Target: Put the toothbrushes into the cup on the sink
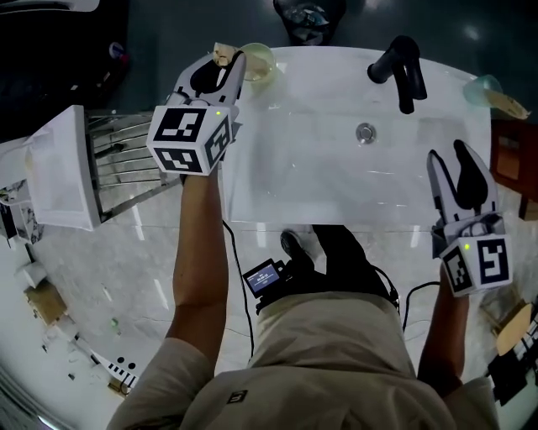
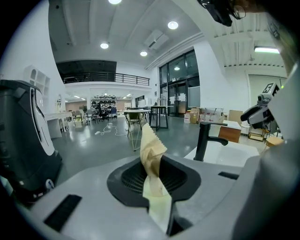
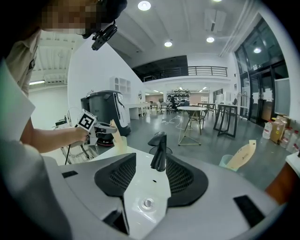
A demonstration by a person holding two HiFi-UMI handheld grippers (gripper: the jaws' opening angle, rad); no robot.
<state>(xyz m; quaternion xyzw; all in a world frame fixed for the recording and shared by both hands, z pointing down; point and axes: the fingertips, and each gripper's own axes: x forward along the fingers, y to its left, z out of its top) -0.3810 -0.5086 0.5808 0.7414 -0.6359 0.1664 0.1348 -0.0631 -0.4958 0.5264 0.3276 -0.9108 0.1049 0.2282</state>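
My left gripper (image 1: 220, 67) is shut on a toothbrush in a tan paper wrapper (image 1: 222, 55), at the white sink's (image 1: 286, 180) back left corner. The wrapper (image 2: 153, 161) stands up between the pads in the left gripper view. A pale green cup (image 1: 259, 62) sits just right of that gripper's tips. At the sink's right end stands a second, teal cup (image 1: 482, 88) with a wrapped toothbrush (image 1: 510, 103) leaning out of it. My right gripper (image 1: 460, 186) hangs open and empty over the sink's front right edge.
A black faucet (image 1: 402, 67) rises at the back of the basin, with the drain (image 1: 365, 132) in front of it. A metal rack (image 1: 126, 155) and a white fixture (image 1: 59, 168) stand to the left. A dark bin (image 1: 307, 21) sits behind the sink.
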